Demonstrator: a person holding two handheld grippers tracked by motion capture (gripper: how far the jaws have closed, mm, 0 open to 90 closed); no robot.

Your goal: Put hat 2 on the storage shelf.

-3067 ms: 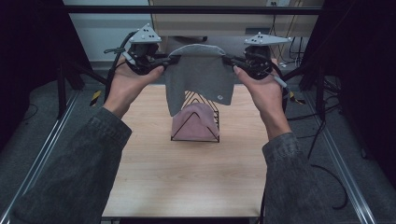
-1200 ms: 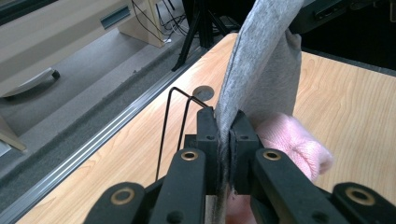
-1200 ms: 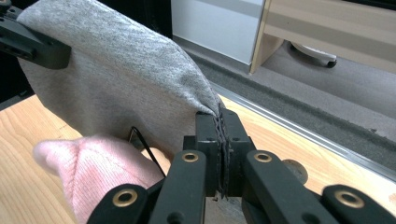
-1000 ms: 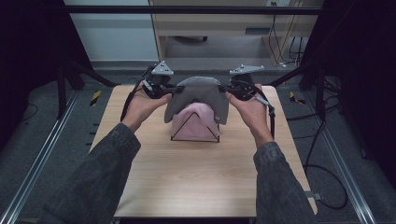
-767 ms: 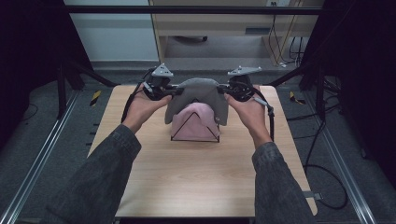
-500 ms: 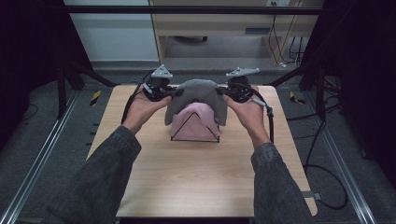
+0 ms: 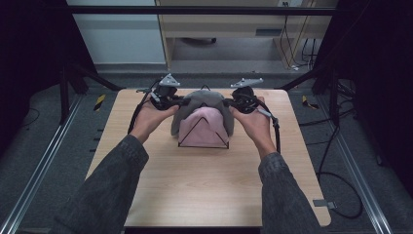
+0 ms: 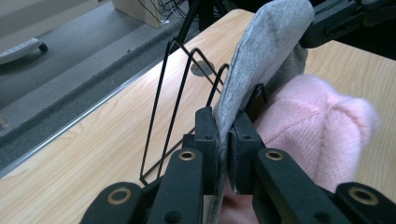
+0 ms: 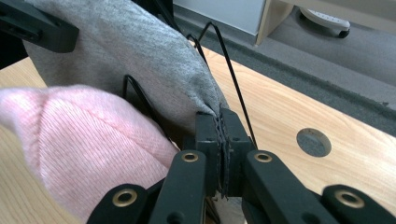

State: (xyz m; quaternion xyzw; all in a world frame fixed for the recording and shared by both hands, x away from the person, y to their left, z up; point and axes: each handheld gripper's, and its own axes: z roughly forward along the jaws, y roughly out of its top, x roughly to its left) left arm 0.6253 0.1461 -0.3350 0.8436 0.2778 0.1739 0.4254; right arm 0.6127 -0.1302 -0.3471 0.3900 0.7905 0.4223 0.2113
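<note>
- We see a grey hat of soft, matt jersey cloth (image 8: 266, 51) with a fine heathered weave.
- We see a pink knitted hat (image 9: 79, 140) with fuzzy, ribbed wool-like yarn.
- The thin black wire rack (image 8: 175, 84) looks like smooth metal rod with a slight sheen.
- The light wooden table top (image 7: 204, 185) shows a smooth, matt grain finish.
- The left gripper (image 8: 223, 140) and right gripper (image 9: 223, 140) have matt black plastic jaws with brassy rivets.

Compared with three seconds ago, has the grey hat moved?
Yes. The grey hat has come down from above the wire rack and now drapes over it, behind the pink hat, held by both grippers.
</note>
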